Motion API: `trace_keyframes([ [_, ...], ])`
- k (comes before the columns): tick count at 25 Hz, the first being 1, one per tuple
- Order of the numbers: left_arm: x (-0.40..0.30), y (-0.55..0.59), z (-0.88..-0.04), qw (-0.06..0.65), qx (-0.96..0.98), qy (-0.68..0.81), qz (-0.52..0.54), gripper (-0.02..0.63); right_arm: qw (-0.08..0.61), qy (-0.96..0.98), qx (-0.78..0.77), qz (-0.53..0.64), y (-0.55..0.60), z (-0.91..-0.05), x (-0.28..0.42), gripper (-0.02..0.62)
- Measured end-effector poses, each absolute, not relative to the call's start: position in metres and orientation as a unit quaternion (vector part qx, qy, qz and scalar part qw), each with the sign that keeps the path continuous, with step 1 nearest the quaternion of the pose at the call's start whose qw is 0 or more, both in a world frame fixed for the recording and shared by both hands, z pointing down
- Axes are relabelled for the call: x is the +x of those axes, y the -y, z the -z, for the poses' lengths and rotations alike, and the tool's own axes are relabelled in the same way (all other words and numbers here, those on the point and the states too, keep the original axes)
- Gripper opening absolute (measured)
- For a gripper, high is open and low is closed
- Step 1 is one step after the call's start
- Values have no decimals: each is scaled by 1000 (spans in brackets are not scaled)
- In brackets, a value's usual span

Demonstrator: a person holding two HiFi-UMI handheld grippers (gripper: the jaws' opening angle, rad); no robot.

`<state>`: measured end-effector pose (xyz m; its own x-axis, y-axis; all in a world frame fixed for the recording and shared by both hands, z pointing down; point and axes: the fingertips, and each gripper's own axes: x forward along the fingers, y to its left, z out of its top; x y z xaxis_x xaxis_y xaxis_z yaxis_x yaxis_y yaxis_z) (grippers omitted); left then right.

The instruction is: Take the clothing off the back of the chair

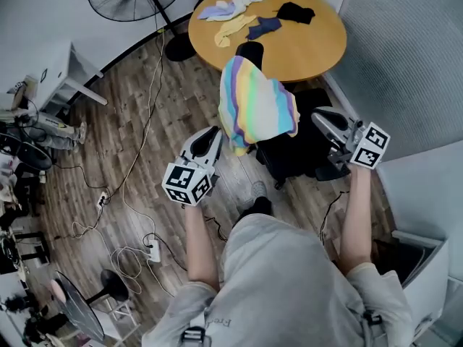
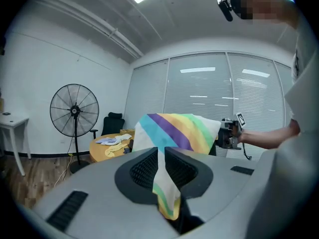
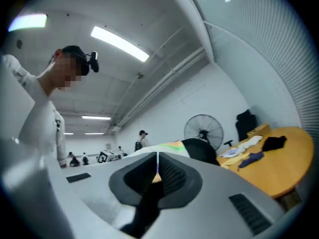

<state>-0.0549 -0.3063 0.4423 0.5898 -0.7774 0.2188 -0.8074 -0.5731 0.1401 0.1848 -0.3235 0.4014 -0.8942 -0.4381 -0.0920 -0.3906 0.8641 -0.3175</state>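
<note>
The clothing [image 1: 257,103] has blue, purple, yellow and green stripes. It hangs spread out just above the black chair [image 1: 293,157], and its top edge is close to the top of the chair's back. The left gripper [image 1: 213,132] is on the chair's left side and pinches one corner of the clothing tight. The right gripper [image 1: 322,118] is on the chair's right side. Its jaws are squeezed together on a thin edge of the clothing. Behind the chair stands a round table [image 1: 311,49] with small clothes [image 1: 239,9] on it.

Head view steeply down, gripper views level (sharing striped cloth [image 1: 255,103])
</note>
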Motion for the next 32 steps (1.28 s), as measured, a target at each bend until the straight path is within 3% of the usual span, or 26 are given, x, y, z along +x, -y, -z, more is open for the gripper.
trace_keyframes([
  [5, -55, 315, -446, 100, 890, 436, -94, 97, 55, -986, -103, 121, 339, -399, 153, 48],
  [9, -41, 311, -443, 88, 915, 379, -104, 172, 10, -992, -51, 116, 346, -410, 142, 138],
  [12, -26, 299, -435, 41, 944, 307, -115, 268, -10, -992, -31, 120, 352, -417, 135, 213],
  [14, -20, 297, -434, 44, 954, 276, -106, 337, -28, -992, -4, 123, 350, -424, 127, 282],
  [16, -17, 301, -437, 57, 960, 258, -96, 365, -44, -991, 14, 124, 350, -430, 119, 317],
  [24, -5, 336, -450, 88, 966, 234, -62, 374, -121, -984, -5, 128, 376, -460, 97, 333],
  [32, 1, 355, -456, 92, 974, 200, -48, 383, -73, -978, 62, 184, 380, -469, 81, 345],
])
